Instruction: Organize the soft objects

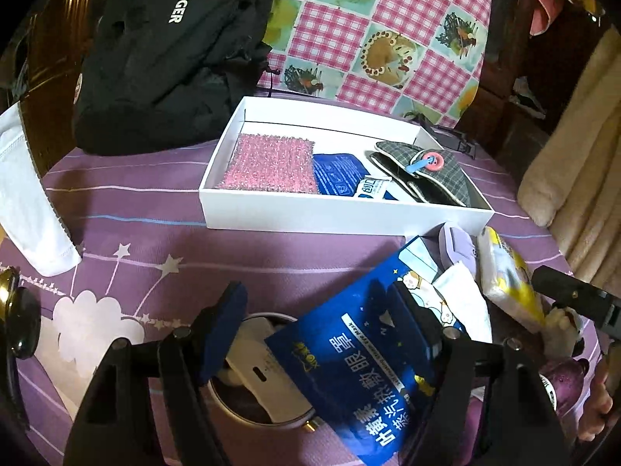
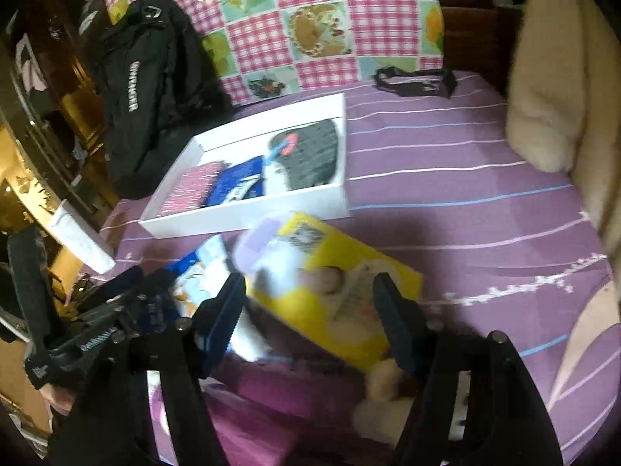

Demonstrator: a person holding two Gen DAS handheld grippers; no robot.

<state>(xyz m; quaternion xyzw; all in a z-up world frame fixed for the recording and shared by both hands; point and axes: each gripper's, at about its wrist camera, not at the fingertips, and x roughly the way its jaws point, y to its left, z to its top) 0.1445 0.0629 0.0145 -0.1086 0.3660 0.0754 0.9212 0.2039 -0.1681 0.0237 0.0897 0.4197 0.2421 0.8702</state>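
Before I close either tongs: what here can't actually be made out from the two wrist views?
- Left wrist view: the blue eye-mask packet covers the round tin, so its contents are hidden.
- Right wrist view: the yellow packet between the right tongs is motion-blurred; pad contact and print are unreadable.
- Right wrist view: the cream plush is half behind a finger.
- White box: the near wall hides the front edges of the items inside.

Home bedroom: purple bedsheet [image 1: 163,194], checked quilt [image 1: 372,27], backpack [image 1: 170,50].
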